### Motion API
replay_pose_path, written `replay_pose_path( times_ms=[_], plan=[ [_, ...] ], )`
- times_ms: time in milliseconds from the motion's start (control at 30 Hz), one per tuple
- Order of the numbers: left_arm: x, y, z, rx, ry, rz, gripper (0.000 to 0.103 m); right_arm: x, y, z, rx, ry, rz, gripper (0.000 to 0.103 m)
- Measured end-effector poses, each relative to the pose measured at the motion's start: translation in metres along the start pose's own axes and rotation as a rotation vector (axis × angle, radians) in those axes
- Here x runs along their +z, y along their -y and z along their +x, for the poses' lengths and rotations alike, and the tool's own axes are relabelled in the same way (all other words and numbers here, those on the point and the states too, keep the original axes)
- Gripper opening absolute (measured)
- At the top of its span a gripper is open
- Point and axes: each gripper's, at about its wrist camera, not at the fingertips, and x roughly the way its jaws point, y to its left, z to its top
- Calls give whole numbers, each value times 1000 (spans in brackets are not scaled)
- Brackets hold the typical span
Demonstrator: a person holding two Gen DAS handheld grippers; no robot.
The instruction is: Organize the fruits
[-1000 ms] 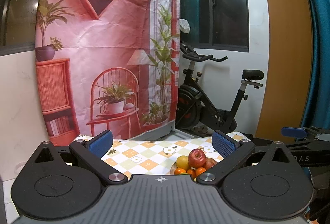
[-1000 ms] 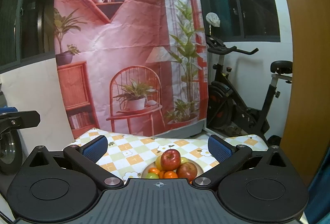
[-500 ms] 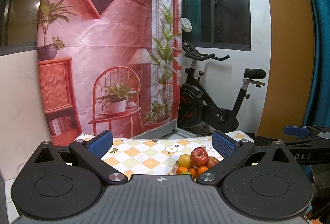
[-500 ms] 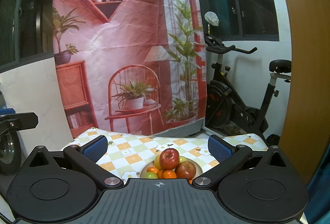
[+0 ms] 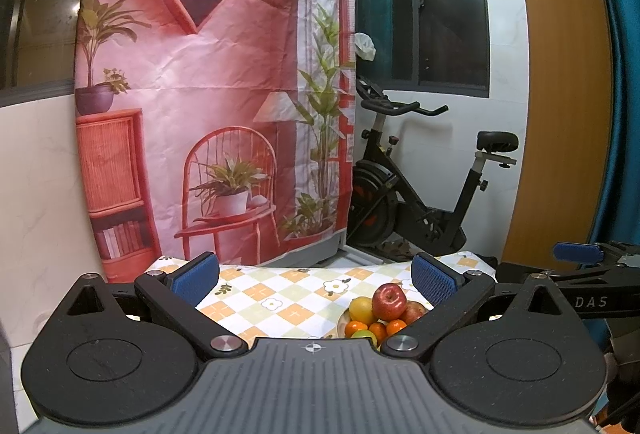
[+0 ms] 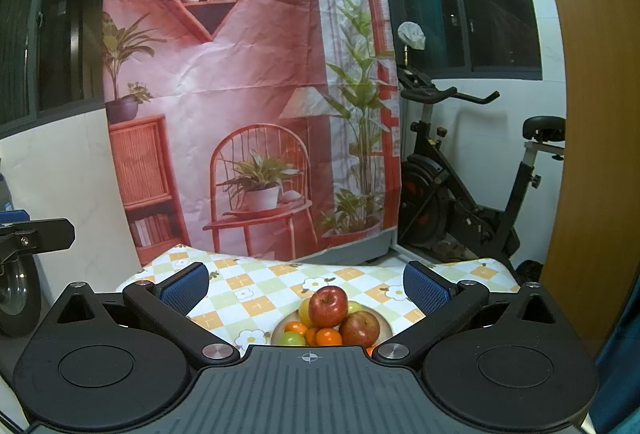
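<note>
We see the fruits [image 6: 329, 318] heaped on a plate [image 6: 385, 326] on the checked desk [image 6: 248, 290], gathered as sorting would leave them; left claw [image 5: 314, 276] and right claw [image 6: 306, 284] hover spread wide, empty.

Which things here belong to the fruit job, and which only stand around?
Job: plate of fruit, top red apple, second apple, oranges, green fruit.
Around: exercise bike, printed backdrop, checked tablecloth.

home | exercise bike [image 5: 420, 190] | checked tablecloth [image 6: 256, 290] | windows [image 5: 448, 10]
</note>
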Motion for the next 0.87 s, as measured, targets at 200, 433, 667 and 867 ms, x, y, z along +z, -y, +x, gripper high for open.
replay_pose_path(
  times_ms=[200, 433, 667, 867],
  plan=[
    [0, 0, 0, -1, 0, 0, 103, -1, 0, 0, 0, 0, -1, 103],
    [0, 0, 0, -1, 2, 2, 103, -1, 0, 1, -1, -1, -1, 103],
    [0, 0, 0, -1, 1, 2, 103, -1, 0, 1, -2, -1, -1, 103],
    [0, 1, 0, 5, 3, 0, 103, 0, -1, 1, -1, -1, -2, 103]
  ],
)
